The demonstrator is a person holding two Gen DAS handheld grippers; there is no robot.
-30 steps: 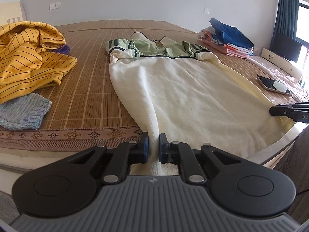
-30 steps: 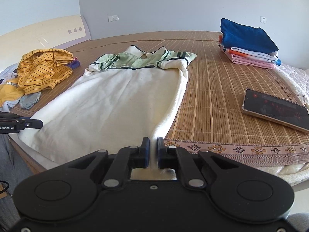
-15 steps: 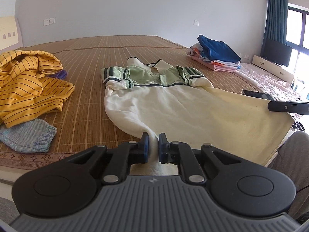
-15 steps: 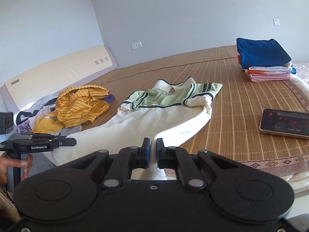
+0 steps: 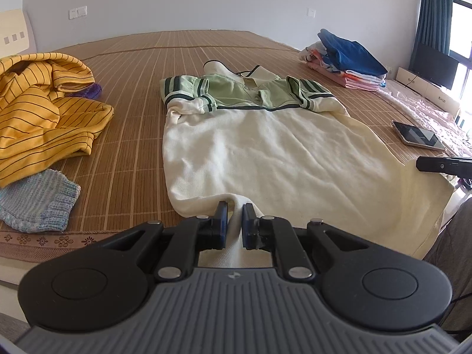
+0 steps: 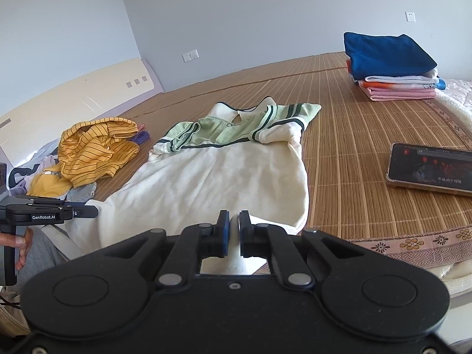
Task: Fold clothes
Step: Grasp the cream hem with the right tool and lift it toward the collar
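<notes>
Cream polo shirt lies spread on the bamboo mat ahead of both my tongs; left gripper and right gripper each pinch its near hem

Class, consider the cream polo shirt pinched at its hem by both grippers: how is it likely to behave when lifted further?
The cream polo shirt is probably floppy: it wrinkles and bunches between the left gripper fingers. It would likely sag between that and the right gripper. It seems light, and the bamboo mat should let it slide.
</notes>
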